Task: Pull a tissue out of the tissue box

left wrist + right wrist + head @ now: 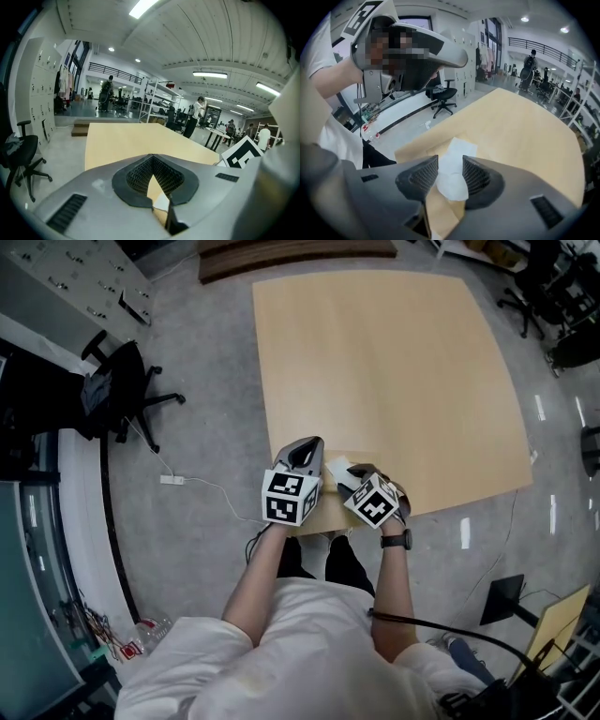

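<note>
A white tissue [452, 174] pokes up from the box [443, 212] at the table's [394, 371] near edge, unpinched between the spread jaws of the right gripper [450, 164]; the left gripper [152, 158] is closed and empty, and no loose tissue shows.

The desk [384, 371] is showing a pale wood-look top, smooth and matt. At the desk's near edge, the tissue [452, 176] is looking like thin white paper, soft and creased, and the tissue box [440, 211] is reading as plain tan card. The left gripper [152, 159] and the right gripper [450, 160] are wearing matt grey plastic shells, with black, finely gridded pads [423, 176]. Around the desk, the floor [206, 381] is gleaming grey and polished, catching the lights.
</note>
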The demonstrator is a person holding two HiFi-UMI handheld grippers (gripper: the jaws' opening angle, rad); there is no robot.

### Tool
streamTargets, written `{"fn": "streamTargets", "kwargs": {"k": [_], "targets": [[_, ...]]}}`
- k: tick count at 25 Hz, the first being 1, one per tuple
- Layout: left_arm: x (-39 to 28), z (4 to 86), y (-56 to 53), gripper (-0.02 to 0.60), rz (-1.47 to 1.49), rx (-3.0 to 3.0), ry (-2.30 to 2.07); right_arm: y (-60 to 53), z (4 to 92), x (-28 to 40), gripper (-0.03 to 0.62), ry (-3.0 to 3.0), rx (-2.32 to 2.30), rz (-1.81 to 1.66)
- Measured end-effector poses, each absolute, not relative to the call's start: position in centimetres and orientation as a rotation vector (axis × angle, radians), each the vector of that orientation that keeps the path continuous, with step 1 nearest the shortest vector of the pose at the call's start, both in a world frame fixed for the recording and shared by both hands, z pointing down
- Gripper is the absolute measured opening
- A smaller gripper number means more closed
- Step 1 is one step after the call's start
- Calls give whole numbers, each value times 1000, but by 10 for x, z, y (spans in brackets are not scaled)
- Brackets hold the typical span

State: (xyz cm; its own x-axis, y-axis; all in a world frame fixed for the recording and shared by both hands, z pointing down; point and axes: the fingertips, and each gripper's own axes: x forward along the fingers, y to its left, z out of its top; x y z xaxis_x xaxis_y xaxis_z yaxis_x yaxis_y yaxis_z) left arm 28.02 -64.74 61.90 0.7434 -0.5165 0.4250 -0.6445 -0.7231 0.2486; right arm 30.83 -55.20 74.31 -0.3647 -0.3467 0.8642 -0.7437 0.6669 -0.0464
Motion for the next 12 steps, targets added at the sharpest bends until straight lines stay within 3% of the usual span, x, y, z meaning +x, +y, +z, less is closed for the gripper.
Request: {"fn": "streamTargets", "kwargs": {"k": [8,12], "targets": [[282,640,-653,0,502,2540,-865,-550,762,316,139,-1893,885,576],[277,642,-659,0,506,2536,-860,-560,753,321,18,-1897,935,551]]}}
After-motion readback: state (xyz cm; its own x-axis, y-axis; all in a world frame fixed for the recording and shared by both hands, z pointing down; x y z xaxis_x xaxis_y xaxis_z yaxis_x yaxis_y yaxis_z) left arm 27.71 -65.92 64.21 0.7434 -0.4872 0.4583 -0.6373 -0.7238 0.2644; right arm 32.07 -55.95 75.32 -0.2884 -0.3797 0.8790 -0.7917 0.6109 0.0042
